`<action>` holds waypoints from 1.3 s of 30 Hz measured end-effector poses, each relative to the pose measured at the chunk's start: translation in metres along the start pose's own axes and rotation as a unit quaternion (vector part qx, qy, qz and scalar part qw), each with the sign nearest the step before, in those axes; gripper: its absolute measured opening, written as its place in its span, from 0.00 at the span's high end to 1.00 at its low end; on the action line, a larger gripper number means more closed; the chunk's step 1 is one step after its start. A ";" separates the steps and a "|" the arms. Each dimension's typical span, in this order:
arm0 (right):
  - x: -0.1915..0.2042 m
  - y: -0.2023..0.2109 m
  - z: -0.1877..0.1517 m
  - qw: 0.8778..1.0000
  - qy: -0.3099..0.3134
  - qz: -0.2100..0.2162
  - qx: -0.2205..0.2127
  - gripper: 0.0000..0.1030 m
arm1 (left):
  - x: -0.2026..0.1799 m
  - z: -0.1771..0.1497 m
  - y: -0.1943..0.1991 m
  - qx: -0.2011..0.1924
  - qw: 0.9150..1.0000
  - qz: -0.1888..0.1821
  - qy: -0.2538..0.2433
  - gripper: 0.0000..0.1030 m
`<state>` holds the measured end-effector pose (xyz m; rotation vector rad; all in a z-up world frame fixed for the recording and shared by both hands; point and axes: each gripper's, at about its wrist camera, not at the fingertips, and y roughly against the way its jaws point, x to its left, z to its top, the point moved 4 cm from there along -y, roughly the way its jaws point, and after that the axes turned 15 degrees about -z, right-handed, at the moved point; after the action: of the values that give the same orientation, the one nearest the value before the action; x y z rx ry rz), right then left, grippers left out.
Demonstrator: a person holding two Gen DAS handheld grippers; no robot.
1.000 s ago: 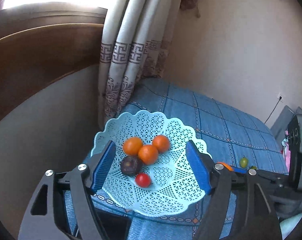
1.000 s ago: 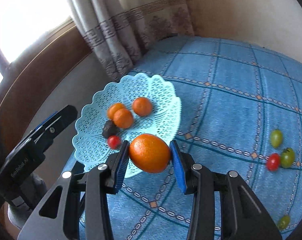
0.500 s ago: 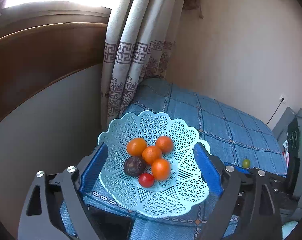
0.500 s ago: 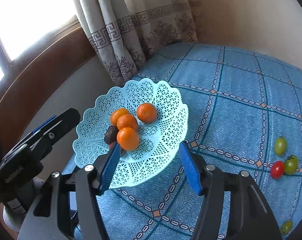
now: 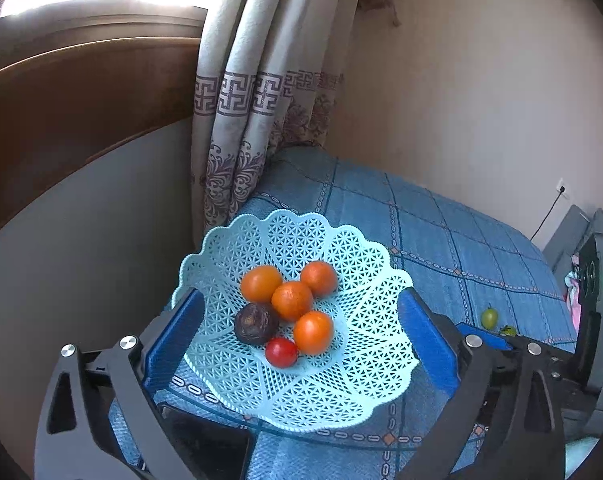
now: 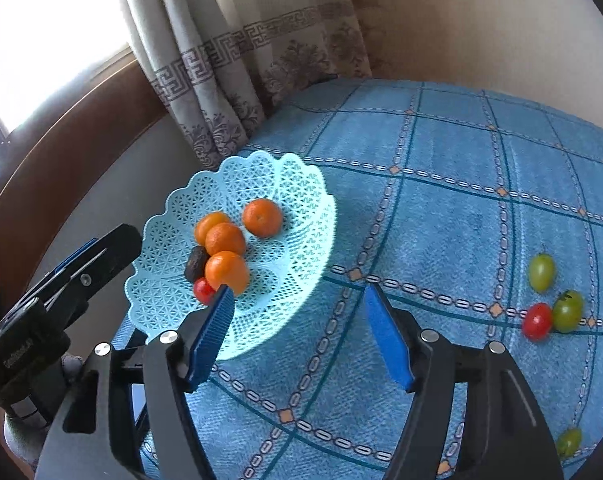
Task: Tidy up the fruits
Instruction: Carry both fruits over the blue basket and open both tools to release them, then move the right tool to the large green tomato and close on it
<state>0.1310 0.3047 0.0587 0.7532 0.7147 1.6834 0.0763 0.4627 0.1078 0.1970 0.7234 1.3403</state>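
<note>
**A room in a home**

We are looking into a lived-in room. A patterned curtain (image 5: 237, 120) is hanging beside a bright window (image 6: 41, 40), and a blue checked cloth (image 6: 441, 208) is covering the table. A lacy plastic fruit basket (image 5: 341, 396) is sitting on it, and a cord is running up to a wall socket (image 5: 561, 190).

So the basket (image 6: 301, 216) sits on the tablecloth (image 6: 441, 220) by the curtain (image 6: 237, 60) at 11 o'clock, oranges (image 6: 225, 239) clustered inside, loose tomatoes (image 6: 541, 272) well apart at 3 o'clock.
</note>
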 end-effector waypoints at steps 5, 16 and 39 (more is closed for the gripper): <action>-0.015 0.000 0.000 1.000 -0.011 -0.011 0.000 0.35 | -0.004 -0.002 -0.003 0.005 1.000 -0.002 -0.003 0.04; -0.054 0.005 -0.003 0.999 -0.035 -0.035 0.001 0.35 | -0.019 -0.009 -0.008 0.016 1.000 -0.008 -0.019 0.04; -0.172 0.012 -0.014 0.986 -0.128 -0.104 0.003 0.34 | -0.068 -0.036 -0.037 0.063 0.995 -0.027 -0.079 0.04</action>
<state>0.1463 0.1331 0.0390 0.8510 0.5949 1.3658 0.0817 0.3803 0.0856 0.3772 0.6759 1.2128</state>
